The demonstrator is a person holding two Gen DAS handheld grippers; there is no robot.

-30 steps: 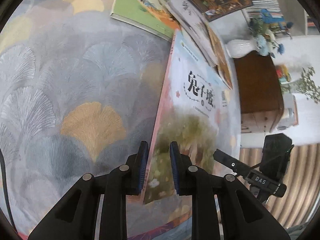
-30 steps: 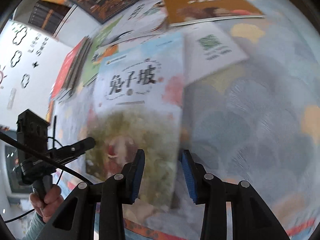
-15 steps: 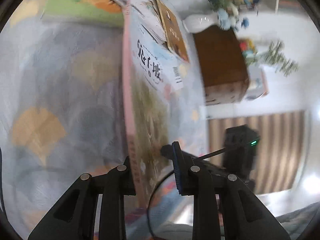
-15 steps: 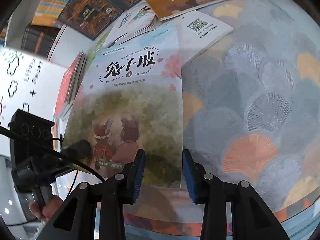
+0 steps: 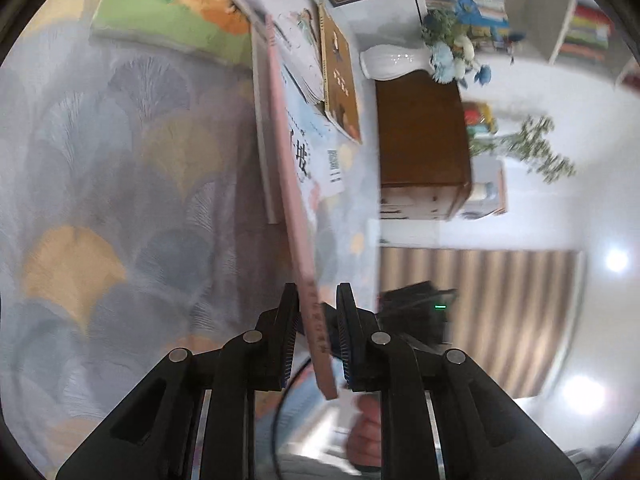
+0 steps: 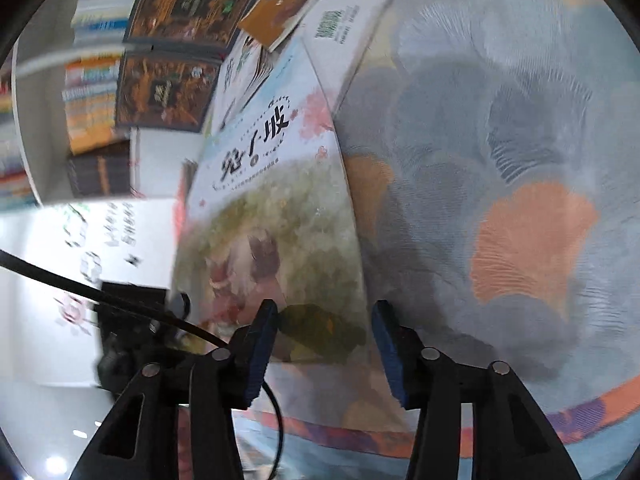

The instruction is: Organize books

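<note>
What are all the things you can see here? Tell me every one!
Rabbit picture book: one, pale blue and green with a pink spine, lifted on edge.
Orange-brown book: one, behind it on the cloth.
Green book: one, far left on the cloth.
Dark ornate books: two, at the back.
Patterned cloth: one, grey with orange fans.
White vase: one, on the brown cabinet.
Left gripper: black, shut on the rabbit book's spine.
Right gripper: black, jaws opening, pads apart at the book's lower edge.
</note>
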